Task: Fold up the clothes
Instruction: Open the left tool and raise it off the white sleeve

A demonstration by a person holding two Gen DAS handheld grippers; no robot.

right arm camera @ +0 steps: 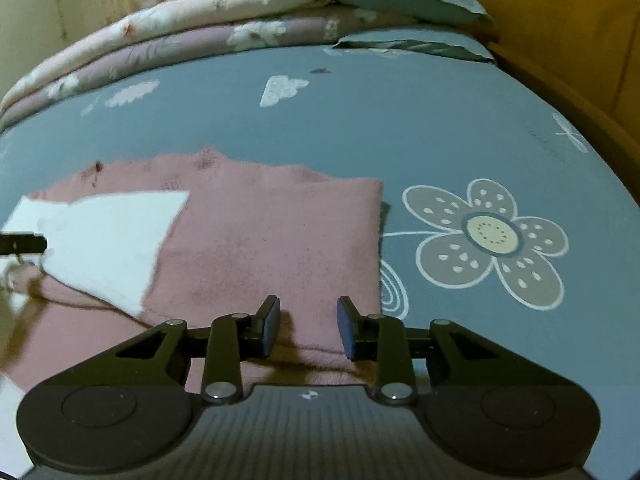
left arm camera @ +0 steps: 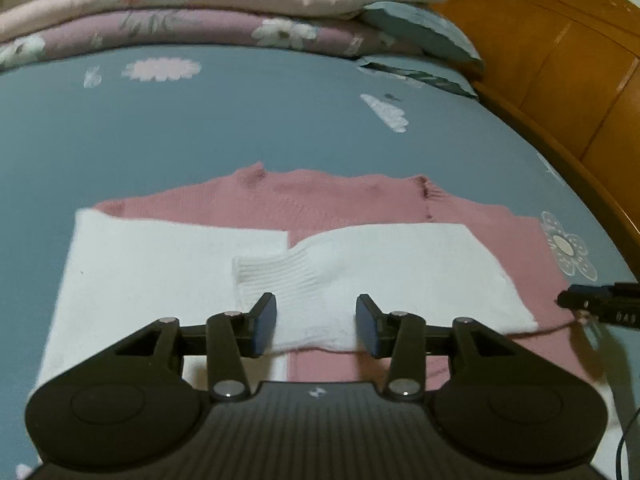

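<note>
On the bed: a pink-and-white sweater lies flat on the blue flowered sheet, both white sleeves folded across its front.
Left gripper: tilted downward over the ribbed sleeve cuff; jaws apart, cuff fabric between them, pads not pressing.
Right gripper: tilted downward over the sweater's pink near edge; jaws apart, gripping nothing.
Writing: none readable.
Edges and room: wooden headboard on the right, folded quilts at the far side; bare sheet between.
</note>
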